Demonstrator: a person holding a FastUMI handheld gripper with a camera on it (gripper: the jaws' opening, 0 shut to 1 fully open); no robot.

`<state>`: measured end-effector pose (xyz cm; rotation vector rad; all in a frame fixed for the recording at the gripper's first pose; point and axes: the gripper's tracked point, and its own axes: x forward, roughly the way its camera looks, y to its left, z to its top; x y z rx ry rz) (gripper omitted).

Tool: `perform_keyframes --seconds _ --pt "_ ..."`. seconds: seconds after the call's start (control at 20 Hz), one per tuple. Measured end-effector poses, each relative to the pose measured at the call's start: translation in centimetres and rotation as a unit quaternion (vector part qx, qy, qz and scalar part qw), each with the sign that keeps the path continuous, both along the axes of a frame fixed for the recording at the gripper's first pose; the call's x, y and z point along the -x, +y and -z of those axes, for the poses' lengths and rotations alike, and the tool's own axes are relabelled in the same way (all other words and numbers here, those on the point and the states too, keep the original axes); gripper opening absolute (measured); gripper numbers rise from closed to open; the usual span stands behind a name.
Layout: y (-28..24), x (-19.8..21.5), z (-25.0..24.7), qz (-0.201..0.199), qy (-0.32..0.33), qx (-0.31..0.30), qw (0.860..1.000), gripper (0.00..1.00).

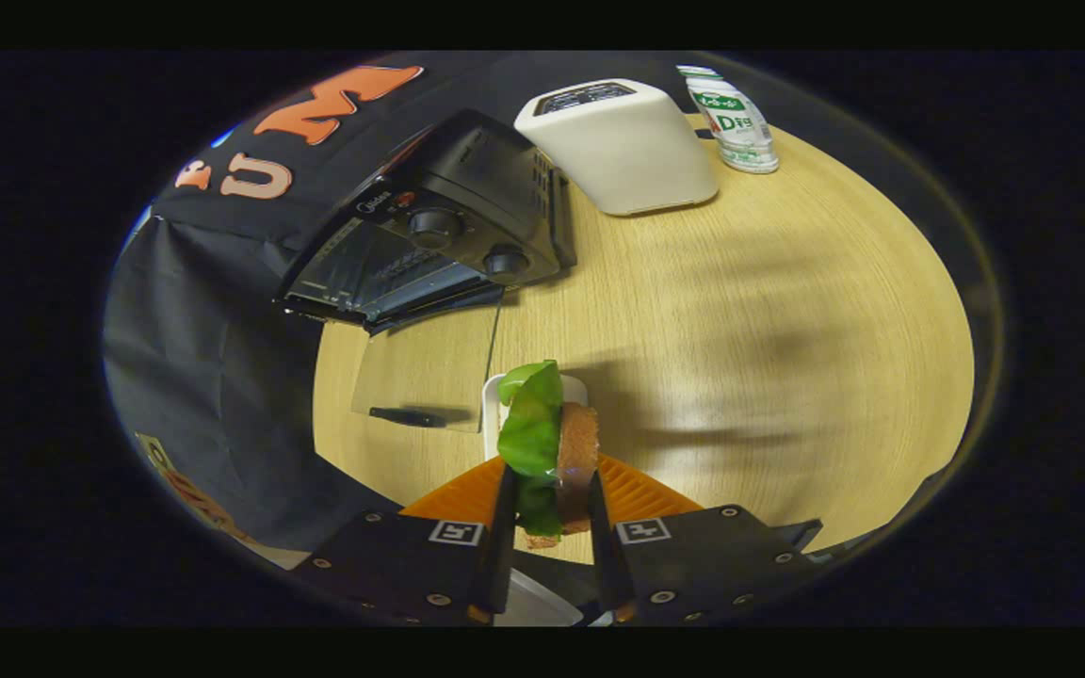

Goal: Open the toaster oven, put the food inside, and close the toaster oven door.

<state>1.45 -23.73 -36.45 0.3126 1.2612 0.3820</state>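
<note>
My gripper (550, 499) is shut on the food (547, 443), a green lettuce leaf pressed against a brown patty or bread slice, held upright between both fingers above the table. A white plate (491, 414) lies just under and beyond the food. Further ahead and to the left stands the black toaster oven (448, 226) with two knobs. Its glass door (425, 372) is folded down flat towards me, the dark handle at its near edge. The oven's inside looks dark.
The round wooden table (740, 311) carries a white toaster-like box (623, 146) behind the oven and a small drink bottle (736, 118) beyond that. The booth's black cloth wall hangs left of the oven. An orange ridged part sits just behind the fingers.
</note>
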Motion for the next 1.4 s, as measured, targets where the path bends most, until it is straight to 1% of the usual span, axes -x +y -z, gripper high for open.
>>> perform_keyframes --seconds 0.1,0.2,0.4,0.65,0.75,0.85,1.05,1.25,1.4 --pt "-0.2 0.3 -0.3 -0.005 -0.007 0.013 1.000 0.30" --pt "-0.2 0.4 -0.8 0.000 -0.011 0.027 1.000 0.27" --pt "-0.2 0.7 -3.0 0.016 -0.034 0.052 0.998 0.27" --pt "-0.5 1.1 -6.8 0.065 -0.080 0.072 0.992 0.27" --pt "-0.7 1.6 -8.3 0.094 -0.097 0.072 0.988 0.27" --pt "-0.2 1.8 -10.0 0.127 -0.120 0.056 0.983 0.27" --pt "2.4 1.9 -12.2 0.186 -0.167 -0.008 0.968 0.26" --pt "5.2 1.8 -12.4 0.242 -0.190 -0.066 0.949 0.26" --pt "7.8 1.1 -11.5 0.277 -0.202 -0.105 0.933 0.26"
